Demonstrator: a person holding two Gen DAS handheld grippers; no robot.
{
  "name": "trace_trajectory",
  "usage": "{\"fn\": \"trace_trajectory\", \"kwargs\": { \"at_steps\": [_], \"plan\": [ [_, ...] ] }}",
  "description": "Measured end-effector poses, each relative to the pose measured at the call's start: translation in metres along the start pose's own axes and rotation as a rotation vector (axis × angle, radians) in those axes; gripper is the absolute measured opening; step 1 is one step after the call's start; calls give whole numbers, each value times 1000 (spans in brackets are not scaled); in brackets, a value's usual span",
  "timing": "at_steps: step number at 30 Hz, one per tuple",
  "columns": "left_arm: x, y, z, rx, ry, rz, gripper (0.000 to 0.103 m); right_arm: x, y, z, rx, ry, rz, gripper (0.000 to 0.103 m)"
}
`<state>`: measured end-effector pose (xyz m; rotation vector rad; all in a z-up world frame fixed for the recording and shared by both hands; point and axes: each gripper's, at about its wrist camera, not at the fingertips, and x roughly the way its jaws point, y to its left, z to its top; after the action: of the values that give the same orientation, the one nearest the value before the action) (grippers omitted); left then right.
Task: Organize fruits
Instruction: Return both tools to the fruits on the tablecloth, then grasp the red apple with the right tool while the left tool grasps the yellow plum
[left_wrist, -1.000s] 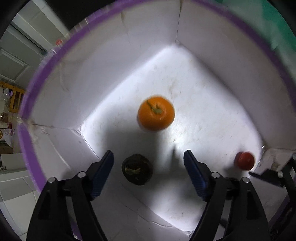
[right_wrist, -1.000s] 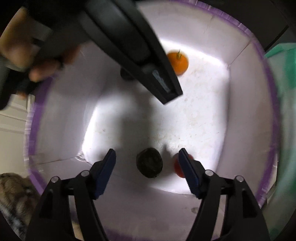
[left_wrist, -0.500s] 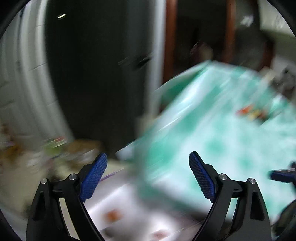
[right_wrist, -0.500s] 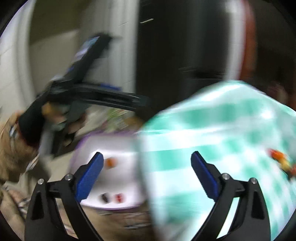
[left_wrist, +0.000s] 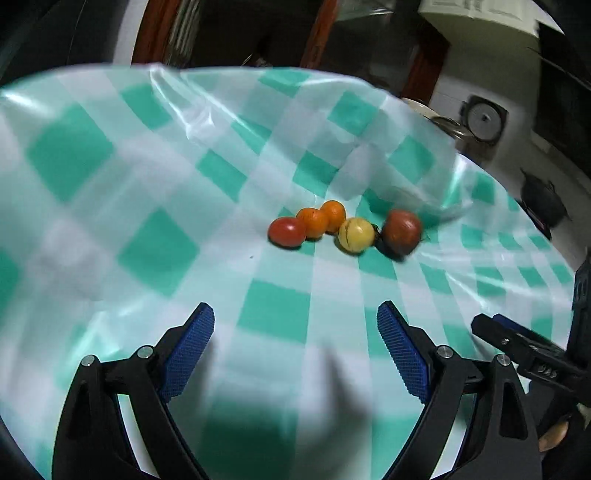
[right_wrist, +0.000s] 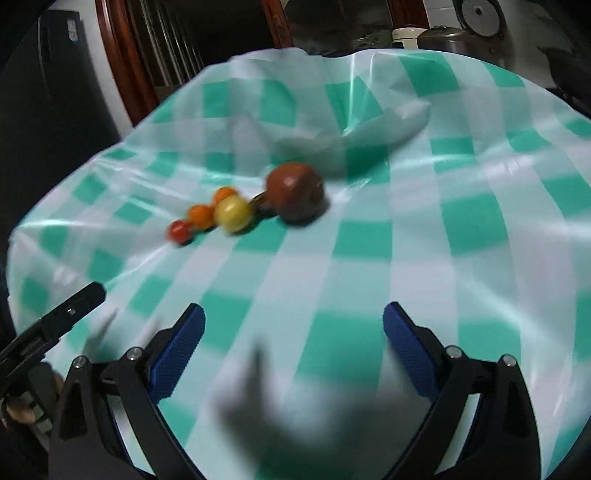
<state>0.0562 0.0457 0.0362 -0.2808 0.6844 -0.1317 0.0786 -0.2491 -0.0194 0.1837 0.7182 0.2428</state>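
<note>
Several fruits lie in a row on a green-and-white checked tablecloth (left_wrist: 147, 229): a red tomato (left_wrist: 286, 231), two small oranges (left_wrist: 314, 221), a yellow fruit (left_wrist: 355, 234) and a brown-red round fruit (left_wrist: 401, 232). The same row shows in the right wrist view: tomato (right_wrist: 179, 231), orange (right_wrist: 201, 215), yellow fruit (right_wrist: 233, 213), brown-red fruit (right_wrist: 294, 191). My left gripper (left_wrist: 295, 350) is open and empty, short of the fruits. My right gripper (right_wrist: 293, 347) is open and empty, also short of them.
The cloth (right_wrist: 461, 192) is wrinkled and bunched behind the fruits. A wooden chair back (left_wrist: 321, 33) and dark room lie beyond the far table edge. A rice cooker (right_wrist: 447, 38) stands past the table at the back right.
Both grippers have swung away from the white box holding an orange, a dark fruit and a red fruit, and now face the fruits on the checked table. Both stayed open.
</note>
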Motion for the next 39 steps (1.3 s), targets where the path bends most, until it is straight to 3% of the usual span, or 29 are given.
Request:
{"fn": "trace_trajectory", "kwargs": {
  "at_steps": [4,9,17,23,25,27,31,39],
  "plan": [
    [28,10,4,-96,14,-47,87,53,-5,35,-50,25,-65,98],
    [28,12,6,-96,25,-58,87,116,1,62,-216,134,-129,97],
    [33,8,6,-81,59,-55,87,162,11,86,-392,192,-105,97],
    [35,8,6,-86,69,-37,87,180,3,102,-379,204,-56,92],
    [37,7,6,-83,78,-32,87,182,4,103,-383,202,-30,84],
    [38,7,6,-81,86,-25,87,179,9,101,-411,188,3,66],
    [40,7,5,-82,97,-14,87,166,16,93,-396,167,2,64],
    [47,3,6,-64,134,-3,87,80,-7,40,-137,69,61,63]
  ]
}}
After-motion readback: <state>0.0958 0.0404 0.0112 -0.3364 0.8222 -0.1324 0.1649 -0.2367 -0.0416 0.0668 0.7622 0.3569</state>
